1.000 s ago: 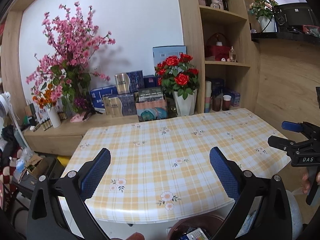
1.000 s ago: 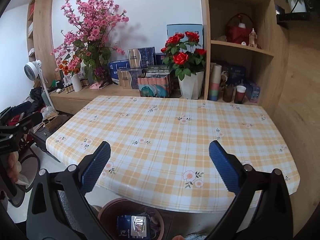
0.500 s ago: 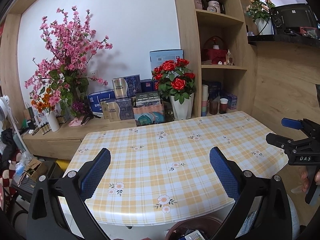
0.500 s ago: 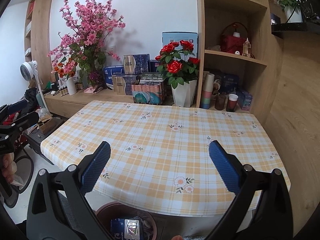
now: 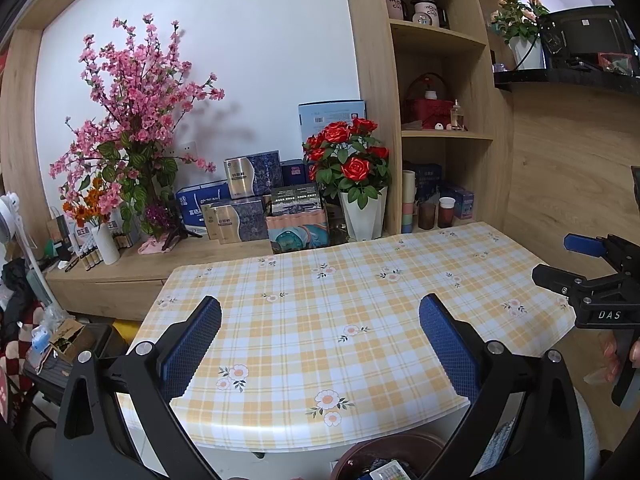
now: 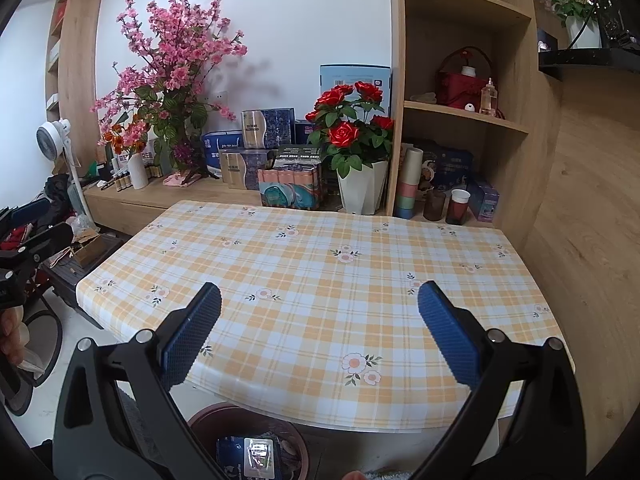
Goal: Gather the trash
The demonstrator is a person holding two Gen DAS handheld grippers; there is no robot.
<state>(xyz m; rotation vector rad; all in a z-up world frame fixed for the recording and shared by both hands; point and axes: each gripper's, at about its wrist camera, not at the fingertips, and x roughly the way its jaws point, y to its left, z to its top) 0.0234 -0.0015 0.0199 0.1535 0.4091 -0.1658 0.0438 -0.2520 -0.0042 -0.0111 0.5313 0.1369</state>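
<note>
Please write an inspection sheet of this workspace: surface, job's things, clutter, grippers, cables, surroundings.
Surface: checked tablecloth, nothing on it.
Job's things: brown bin below the table's near edge, wrappers inside.
Clutter: boxes, rose pot, cups behind the table.
Grippers: left hand-held gripper open, empty; right hand-held gripper open, empty.
Cables: nothing seen.
Surroundings: wooden shelves, fan, pink blossom.
</note>
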